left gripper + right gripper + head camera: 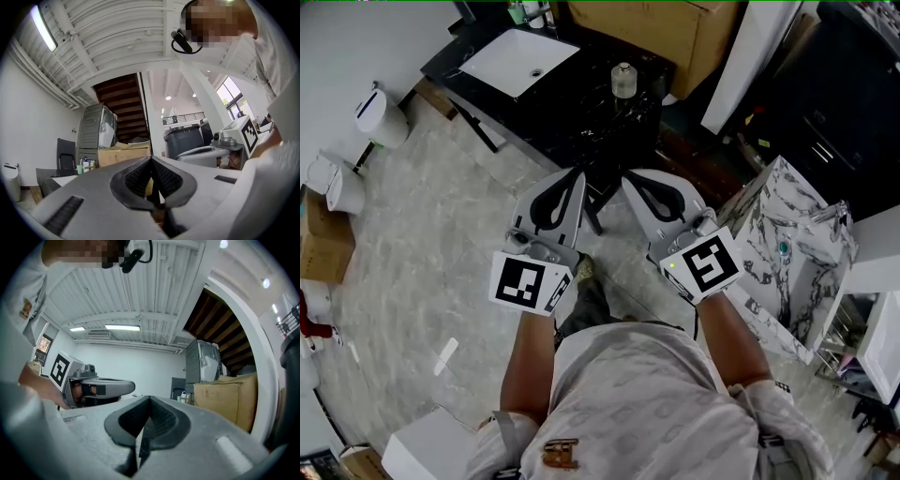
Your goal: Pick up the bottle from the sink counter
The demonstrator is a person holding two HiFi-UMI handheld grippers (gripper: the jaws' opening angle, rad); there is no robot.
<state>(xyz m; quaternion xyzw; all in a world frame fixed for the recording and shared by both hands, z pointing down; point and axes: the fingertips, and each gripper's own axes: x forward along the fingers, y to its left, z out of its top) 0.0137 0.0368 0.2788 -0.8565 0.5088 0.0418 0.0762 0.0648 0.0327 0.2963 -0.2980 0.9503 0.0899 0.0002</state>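
Basin white, set into black counter at upper left. Left gripper near counter's front edge, jaws pressed together, nothing between. Bottle upright on counter, right of basin, well apart from both grippers. Right gripper just beside left, jaws likewise closed, empty.

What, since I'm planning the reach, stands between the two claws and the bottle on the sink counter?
Nothing visible: only bare black counter lies between the bottle and the left claw and right claw, both shut.
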